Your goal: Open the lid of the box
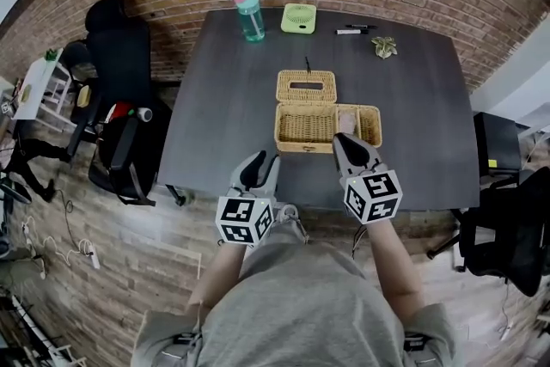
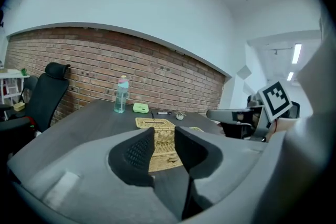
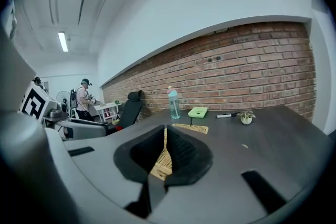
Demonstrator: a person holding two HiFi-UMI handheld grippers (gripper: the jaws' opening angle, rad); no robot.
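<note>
Left gripper and right gripper near box; bottle stands beyond.

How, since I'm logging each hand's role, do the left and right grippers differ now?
The left gripper has its jaws apart, nothing between them; the right gripper has its jaws closed to a slit. The left gripper hangs over the table's near edge, the right gripper by the wicker box's front wall. Both point toward the open box, empty.

On tbl: 1 wicker box, 1 lid, 1 bottle, 1 green fan, 1 marker, 1 sm. plant.
</note>
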